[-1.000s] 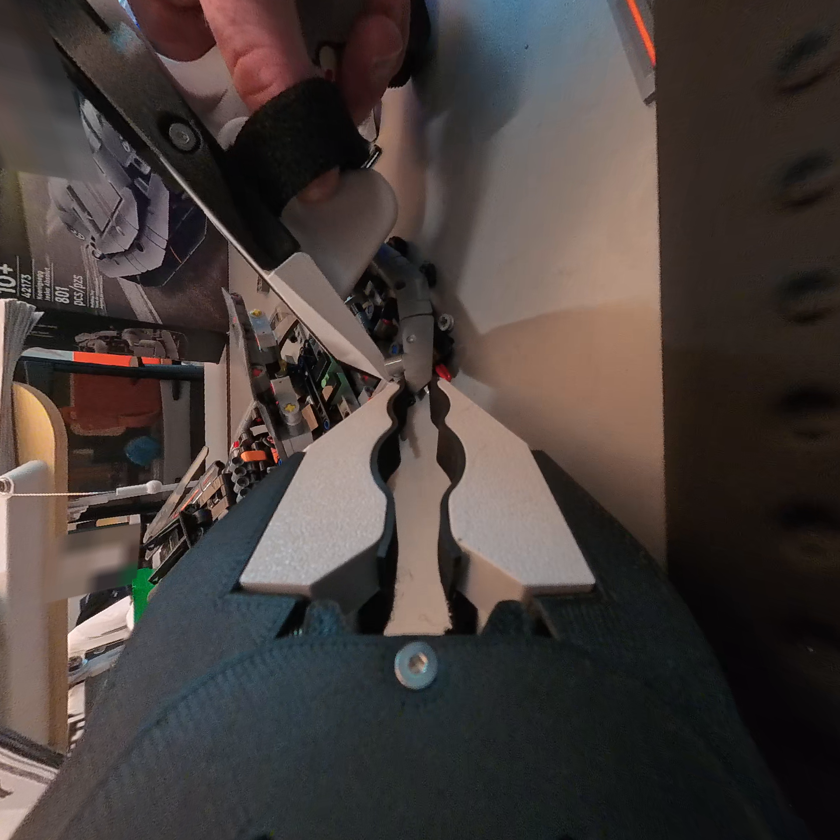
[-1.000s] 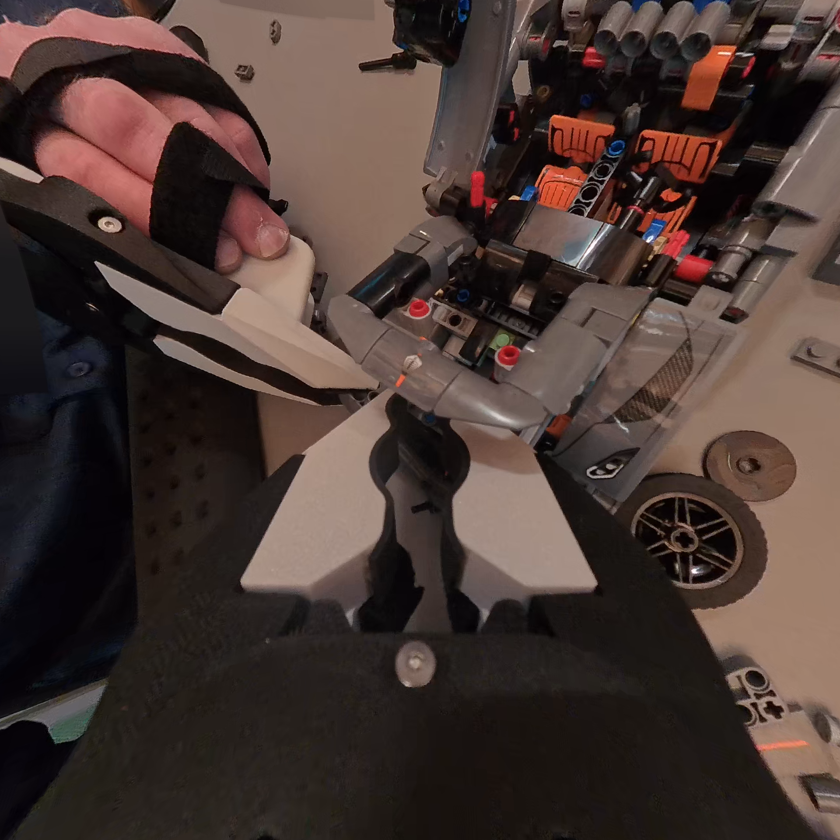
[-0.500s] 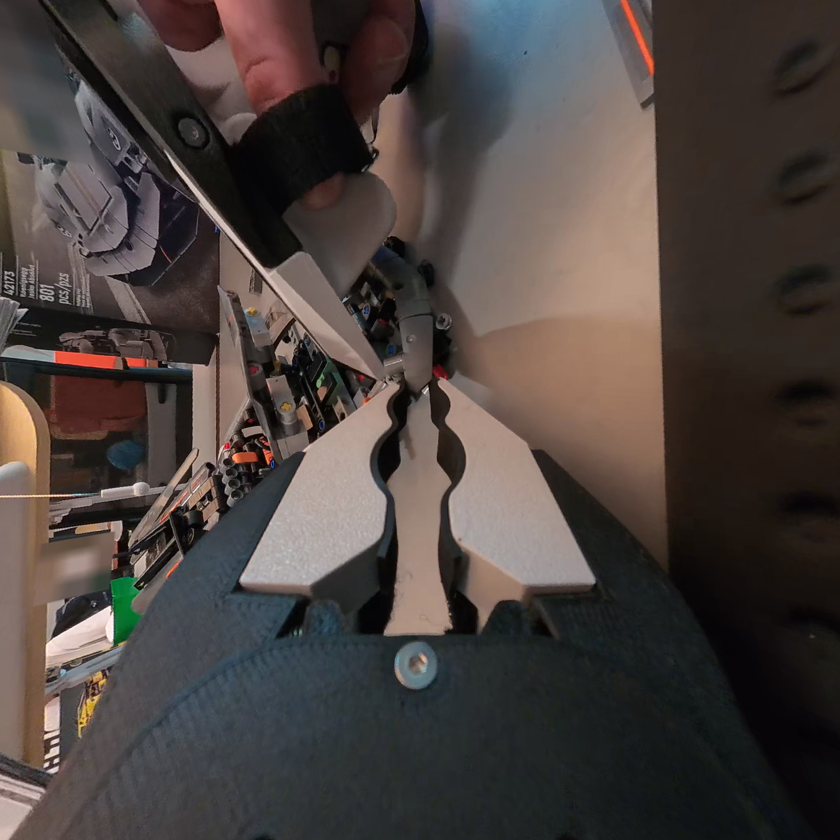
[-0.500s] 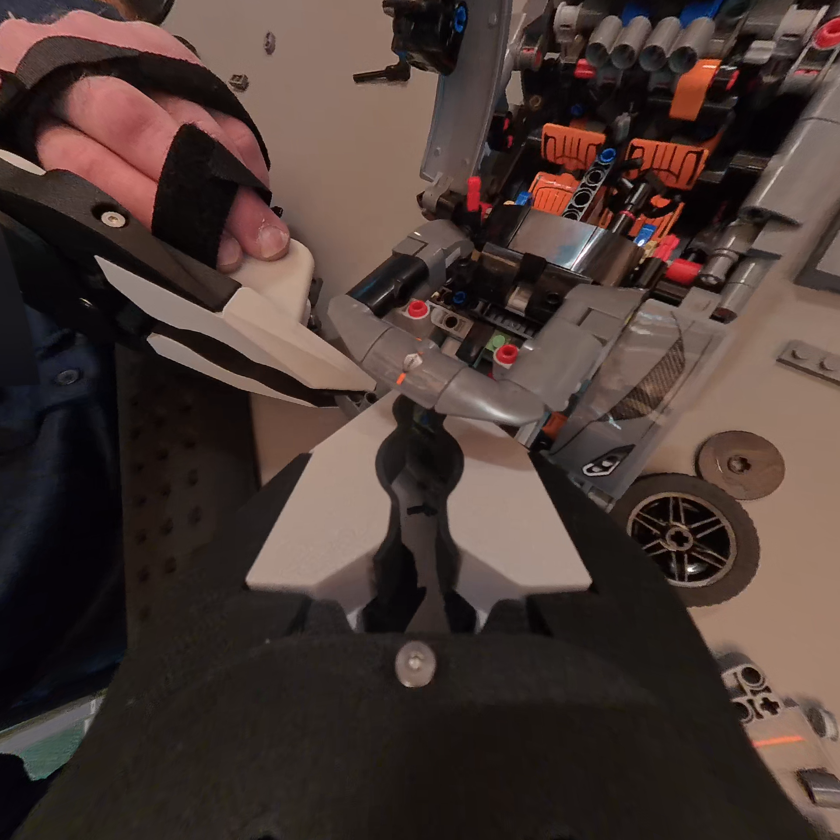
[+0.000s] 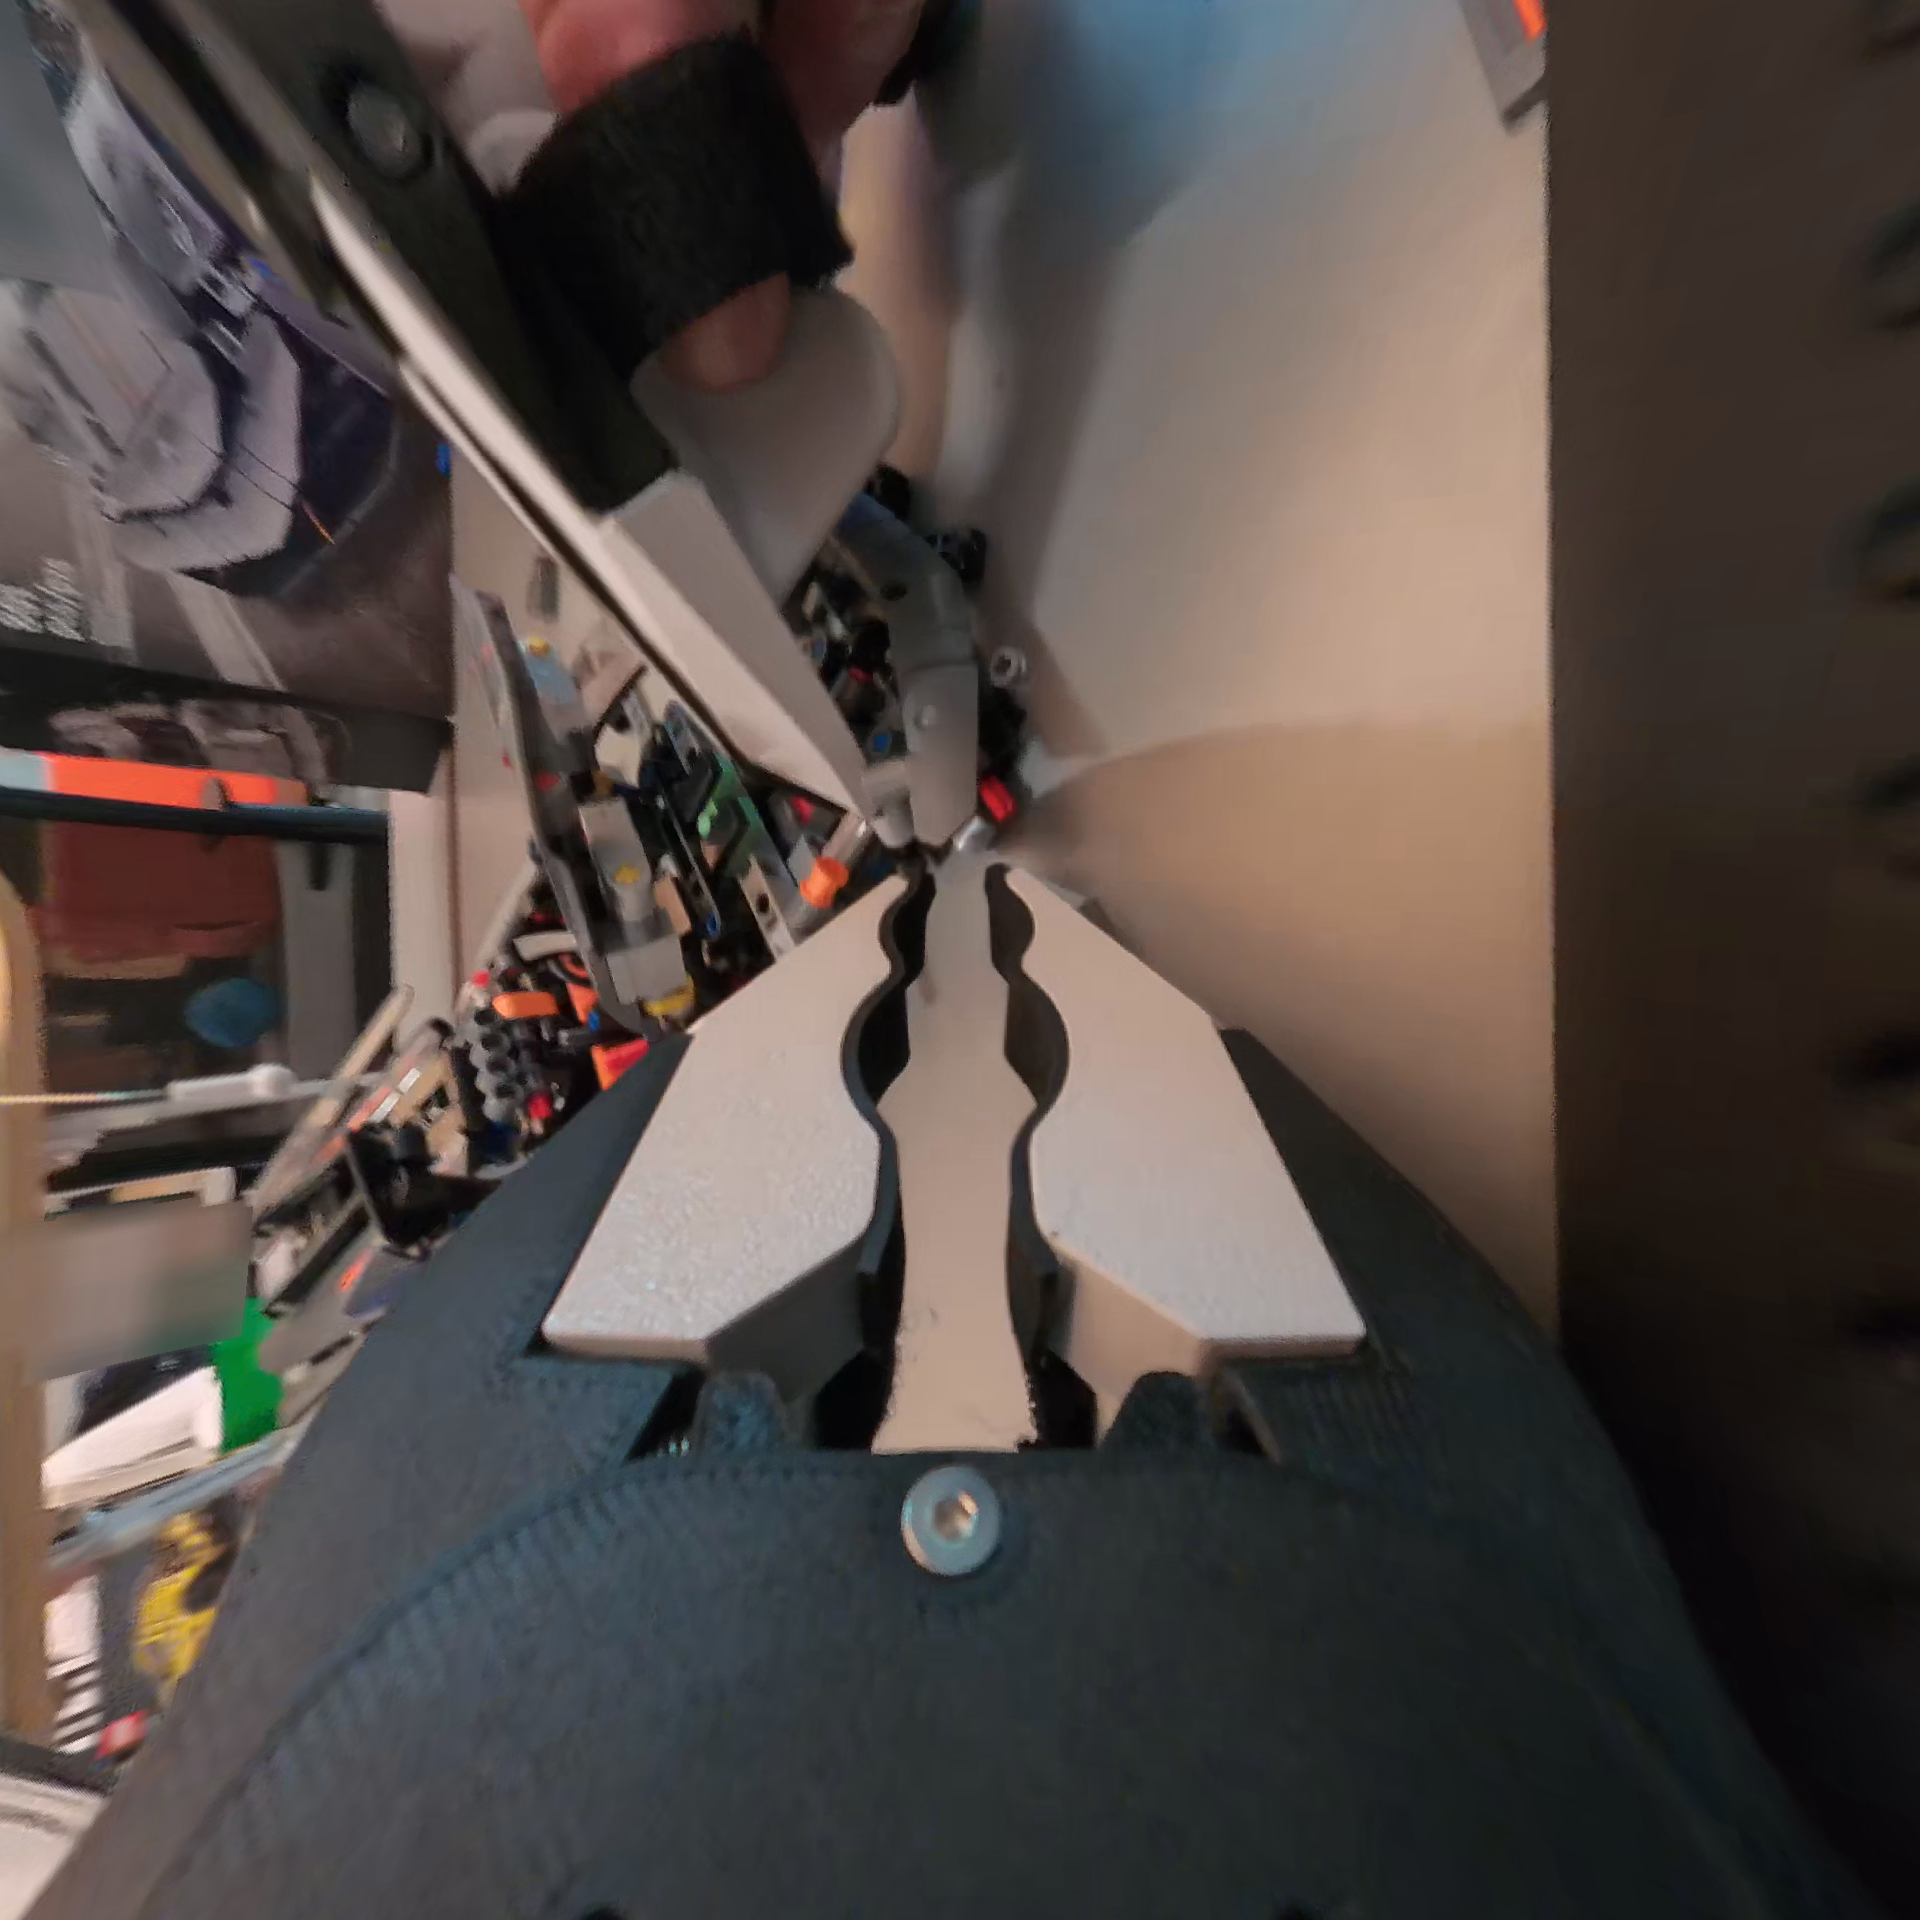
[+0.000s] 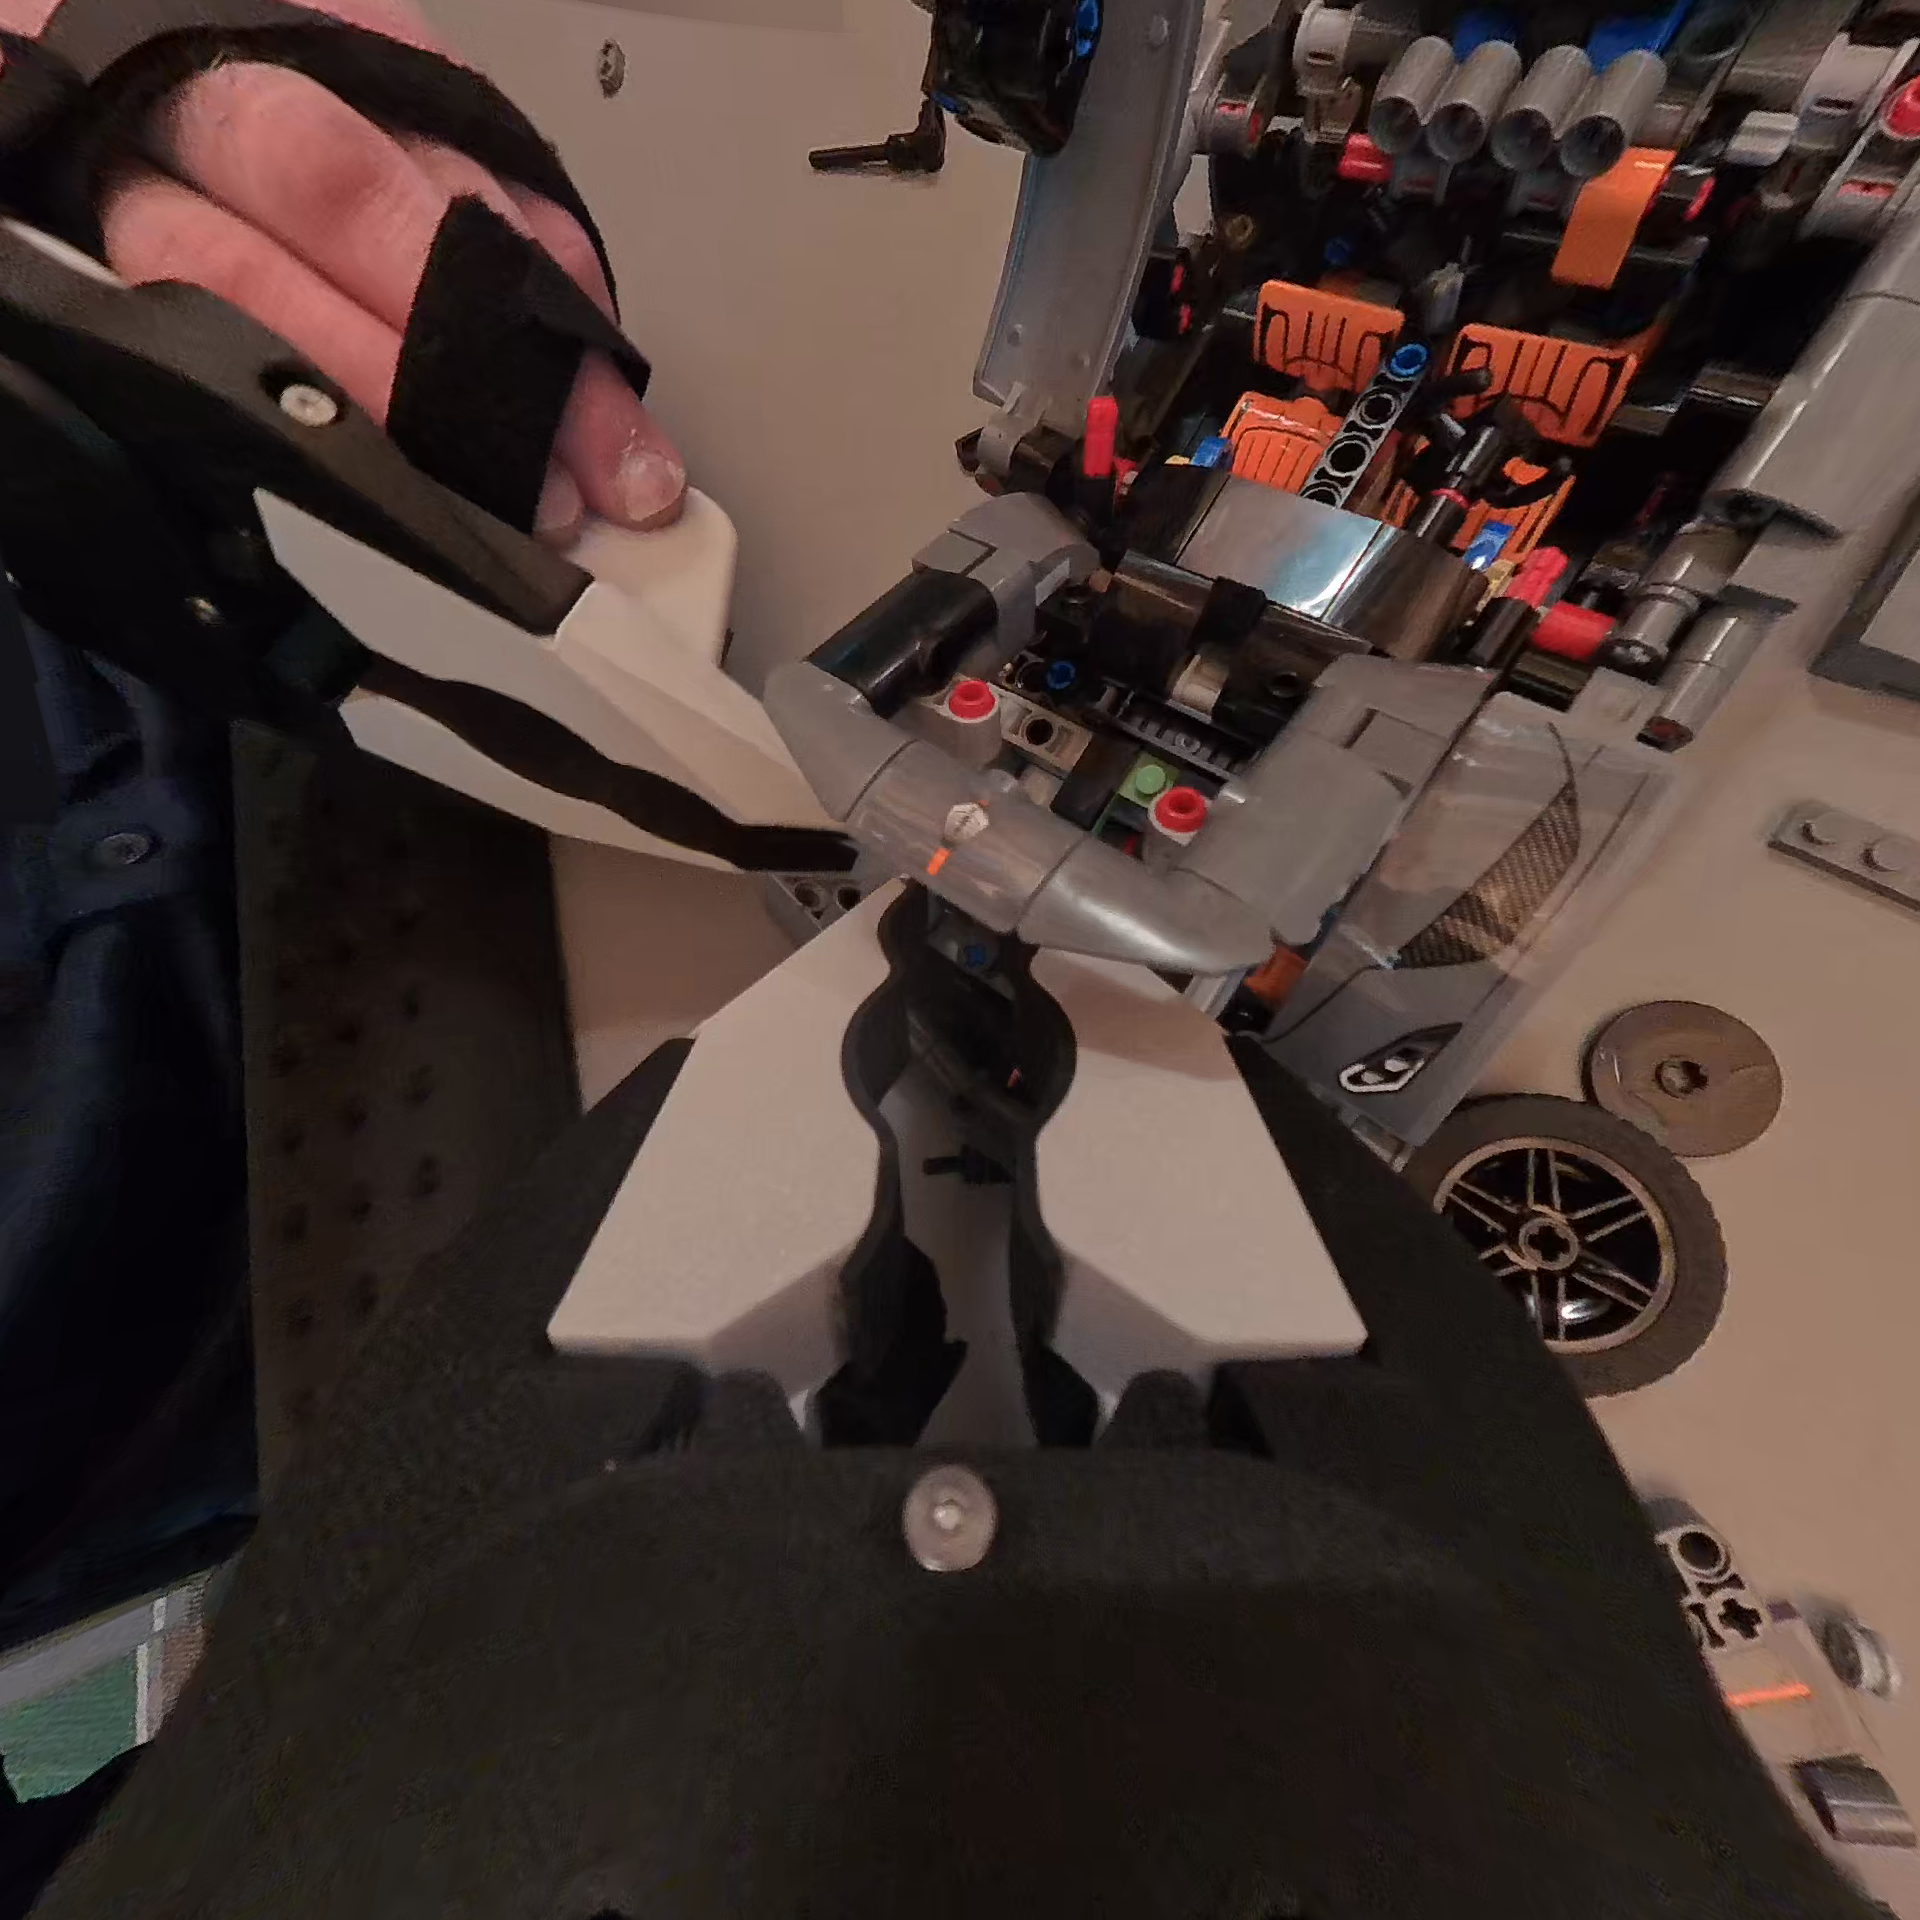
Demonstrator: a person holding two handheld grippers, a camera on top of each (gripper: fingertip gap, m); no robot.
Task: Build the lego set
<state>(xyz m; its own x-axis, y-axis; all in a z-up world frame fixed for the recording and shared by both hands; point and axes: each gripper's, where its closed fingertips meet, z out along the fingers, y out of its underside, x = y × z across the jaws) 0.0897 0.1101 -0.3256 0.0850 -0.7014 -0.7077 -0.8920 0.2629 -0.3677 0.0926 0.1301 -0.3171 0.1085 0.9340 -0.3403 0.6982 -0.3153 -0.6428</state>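
On the desk (image 6: 831, 312), a part-built grey car (image 6: 1299, 582), nose toward the right wrist camera, cabin open. Orange seats (image 6: 1320, 343) in the middle, a row of grey cylinders (image 6: 1507, 104) behind them, one door panel (image 6: 1081, 239) raised on the left side. Across the nose, a curved grey bar (image 6: 1091, 894) with red pins just behind it.

Left tongs (image 5: 940, 862) narrowed to a sliver at the tips, pinched on the end of that bar. From the right wrist view, coming in from the left at a downward slant, white fingers meeting on the bar's left end, black straps round the left hand (image 6: 312, 229) that grips the handle.

Right tongs (image 6: 966, 914) narrow, reaching in beneath the bar from the front. Tips tucked under the grey curve, dark car parts showing in the gap between them. Cannot tell whether clamped on anything or only resting there. From the left wrist view, slanting down from the upper left, tip touching the car right beside the left tongs' tips.

Beside the car's right side, lying flat on the desk: a black wheel (image 6: 1558, 1247) with a spoked rim, a grey disc (image 6: 1683, 1075) just above it, a grey plate (image 6: 1860, 847) farther out, and a few small loose parts (image 6: 1714, 1600) nearer the camera.

Behind the car in the left wrist view, blurred, a box (image 5: 208, 416) with a car picture.
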